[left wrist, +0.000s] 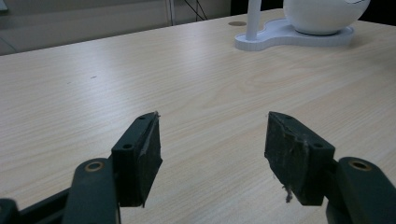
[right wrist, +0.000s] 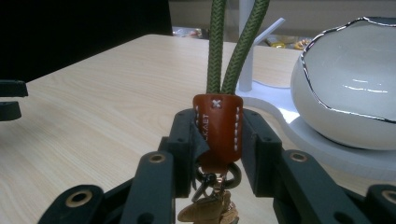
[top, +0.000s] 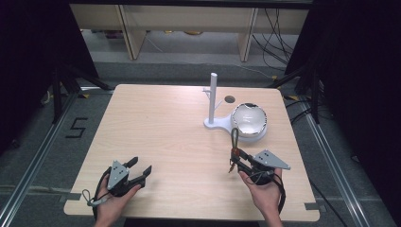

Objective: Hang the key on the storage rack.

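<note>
My right gripper [top: 238, 158] [right wrist: 217, 135] is shut on a keychain [top: 234, 144]: its jaws clamp the brown leather tab [right wrist: 218, 128]. A green cord loop [right wrist: 233, 46] rises upward from the tab, and metal rings with a tag [right wrist: 210, 205] hang below it. It is held above the table's right front, just short of the white stand. The stand has a white base [top: 215, 125], an upright post [top: 213, 97] with a small side peg, and a white bowl [top: 249, 120]. My left gripper [top: 141, 170] [left wrist: 212, 149] rests open at the table's left front with nothing between its jaws.
The light wooden table [top: 156, 127] has a small round hole [top: 230, 99] behind the stand. Dark curtains and stand legs flank the table. A wooden bench and cables lie on the floor beyond the far edge.
</note>
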`<state>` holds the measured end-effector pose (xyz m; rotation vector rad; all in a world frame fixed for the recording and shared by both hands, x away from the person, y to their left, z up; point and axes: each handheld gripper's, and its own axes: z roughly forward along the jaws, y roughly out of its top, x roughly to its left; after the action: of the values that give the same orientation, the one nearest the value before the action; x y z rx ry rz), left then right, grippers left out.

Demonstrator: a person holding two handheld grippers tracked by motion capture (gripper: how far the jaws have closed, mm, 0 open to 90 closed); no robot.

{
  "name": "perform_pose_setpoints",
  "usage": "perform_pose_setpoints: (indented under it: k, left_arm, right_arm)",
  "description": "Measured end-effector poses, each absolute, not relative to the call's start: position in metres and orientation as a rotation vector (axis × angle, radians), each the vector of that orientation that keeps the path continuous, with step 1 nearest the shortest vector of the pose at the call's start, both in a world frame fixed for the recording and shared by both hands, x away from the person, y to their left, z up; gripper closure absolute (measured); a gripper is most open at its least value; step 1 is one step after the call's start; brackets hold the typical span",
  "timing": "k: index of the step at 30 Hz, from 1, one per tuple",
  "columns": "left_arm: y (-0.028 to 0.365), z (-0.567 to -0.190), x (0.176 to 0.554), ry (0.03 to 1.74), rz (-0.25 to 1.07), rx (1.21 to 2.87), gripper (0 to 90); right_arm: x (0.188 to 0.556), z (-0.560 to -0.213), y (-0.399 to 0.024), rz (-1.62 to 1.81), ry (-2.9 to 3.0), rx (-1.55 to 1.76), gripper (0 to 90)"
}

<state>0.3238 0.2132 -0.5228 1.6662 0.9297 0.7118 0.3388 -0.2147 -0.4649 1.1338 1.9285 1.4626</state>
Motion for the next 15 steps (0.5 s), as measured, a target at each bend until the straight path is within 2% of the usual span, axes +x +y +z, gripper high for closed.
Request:
perform_pose_setpoints:
  k: [15]
  left_arm:
    - [0.203, -0.491, 0.321, 0.871, 0.669, 1.594, 48.9]
  right_arm:
    - [0.337, -0.458, -0.202, 1.486, 1.914, 1.072, 68.4]
